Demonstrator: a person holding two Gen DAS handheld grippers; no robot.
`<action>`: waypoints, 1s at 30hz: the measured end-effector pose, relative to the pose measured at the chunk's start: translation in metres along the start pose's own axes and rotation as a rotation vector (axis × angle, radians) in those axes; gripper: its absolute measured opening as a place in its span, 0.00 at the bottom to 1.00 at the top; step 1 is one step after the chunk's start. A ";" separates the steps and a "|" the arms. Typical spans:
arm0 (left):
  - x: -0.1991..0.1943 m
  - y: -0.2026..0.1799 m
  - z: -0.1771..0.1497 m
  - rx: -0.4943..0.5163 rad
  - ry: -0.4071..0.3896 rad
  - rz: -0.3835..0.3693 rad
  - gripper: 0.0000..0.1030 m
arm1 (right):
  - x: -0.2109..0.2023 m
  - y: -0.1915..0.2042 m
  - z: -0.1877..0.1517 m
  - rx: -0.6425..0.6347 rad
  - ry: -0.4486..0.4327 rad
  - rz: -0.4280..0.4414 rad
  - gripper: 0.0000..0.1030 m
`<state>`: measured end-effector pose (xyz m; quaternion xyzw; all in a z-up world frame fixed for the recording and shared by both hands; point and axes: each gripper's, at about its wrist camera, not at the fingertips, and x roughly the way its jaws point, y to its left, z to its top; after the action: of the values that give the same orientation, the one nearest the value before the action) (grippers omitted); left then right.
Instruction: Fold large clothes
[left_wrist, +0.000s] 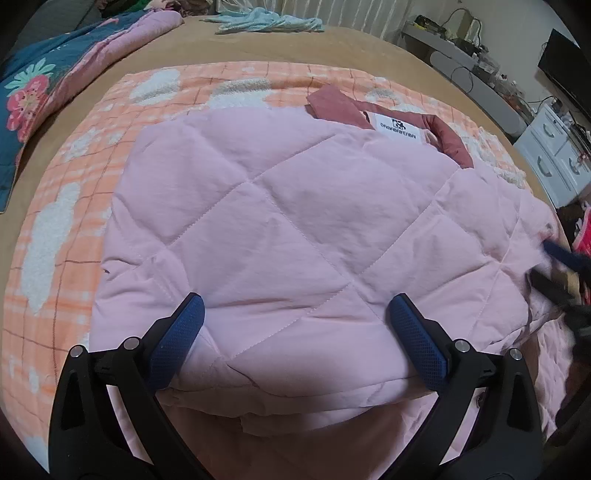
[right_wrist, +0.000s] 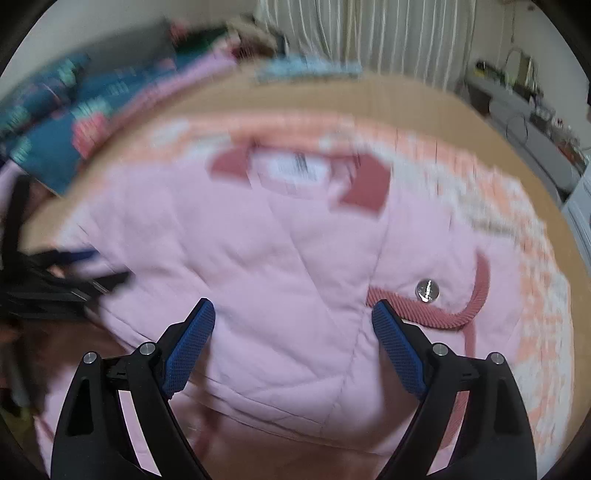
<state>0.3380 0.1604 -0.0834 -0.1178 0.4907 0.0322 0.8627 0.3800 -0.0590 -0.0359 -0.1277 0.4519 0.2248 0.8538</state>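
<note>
A pale pink quilted jacket (left_wrist: 288, 229) lies flat on the bed, with its dark pink collar (left_wrist: 450, 140) and white label (left_wrist: 397, 127) at the far side. My left gripper (left_wrist: 295, 306) stands open over the jacket's folded near edge; cloth bulges between the fingers but the pads do not press it. In the blurred right wrist view my right gripper (right_wrist: 293, 310) is open above the jacket (right_wrist: 295, 258), beside a ribbed cuff (right_wrist: 454, 314) and a silver snap (right_wrist: 427, 290). The right gripper (left_wrist: 554, 266) shows as a blur at the jacket's right edge.
Under the jacket is an orange and white checked blanket (left_wrist: 74, 206) on a brown sheet (left_wrist: 332, 44). A floral quilt (left_wrist: 37, 85) lies far left, a light blue garment (left_wrist: 266, 22) at the back. White drawers (left_wrist: 557, 155) stand beside the bed at right.
</note>
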 end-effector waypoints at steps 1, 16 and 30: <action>0.000 0.000 0.000 -0.001 -0.004 0.003 0.92 | 0.012 -0.002 -0.004 0.021 0.034 0.006 0.87; -0.034 -0.009 -0.009 -0.014 -0.046 0.030 0.92 | 0.032 -0.003 -0.020 0.075 0.007 -0.023 0.92; -0.068 -0.014 -0.023 -0.040 -0.066 -0.012 0.92 | -0.022 -0.005 -0.033 0.204 -0.036 0.047 0.92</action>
<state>0.2860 0.1458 -0.0338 -0.1368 0.4606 0.0406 0.8761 0.3481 -0.0830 -0.0355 -0.0256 0.4596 0.1997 0.8650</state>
